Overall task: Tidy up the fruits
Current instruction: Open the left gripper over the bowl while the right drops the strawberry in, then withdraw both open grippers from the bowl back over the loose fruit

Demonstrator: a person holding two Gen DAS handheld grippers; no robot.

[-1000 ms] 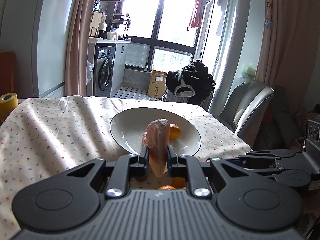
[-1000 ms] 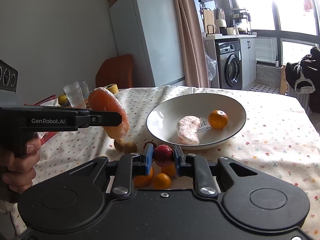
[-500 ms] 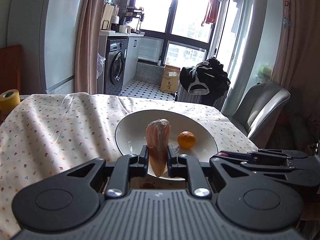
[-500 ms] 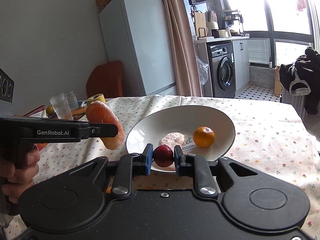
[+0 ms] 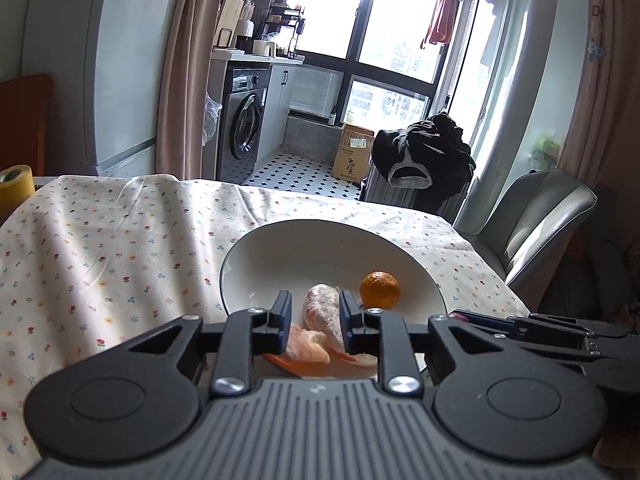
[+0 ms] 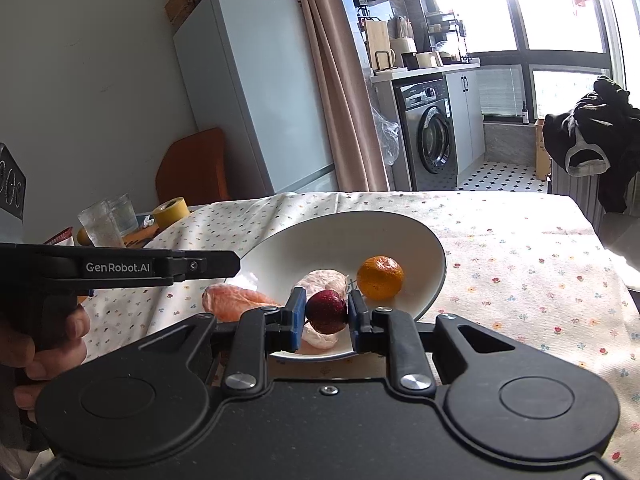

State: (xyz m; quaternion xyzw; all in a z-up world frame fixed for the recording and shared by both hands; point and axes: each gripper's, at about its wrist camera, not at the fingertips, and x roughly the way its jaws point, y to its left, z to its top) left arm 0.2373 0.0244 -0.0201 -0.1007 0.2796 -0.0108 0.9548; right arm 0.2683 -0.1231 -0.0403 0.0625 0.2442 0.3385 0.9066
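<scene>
A white bowl (image 6: 436, 258) sits on the flowered tablecloth (image 6: 520, 248) and serves as the anchor. Inside it lie a small orange (image 6: 380, 277) toward the far side and a pale peeled pomelo segment (image 6: 324, 280) just beside it; a second, orange-pink peeled segment (image 6: 234, 302) rests at the bowl's near left rim. The right gripper (image 6: 325, 314) pinches a dark red fruit (image 6: 326, 312) over the bowl's near edge, hiding part of the pale segment. The left gripper (image 5: 314, 320) hangs above the bowl's near rim, jaws spread with nothing between them, the pink segment (image 5: 306, 346) lying below. Left of the bowl stand two glasses (image 6: 106, 222) and a yellow tape roll (image 6: 172, 213).
</scene>
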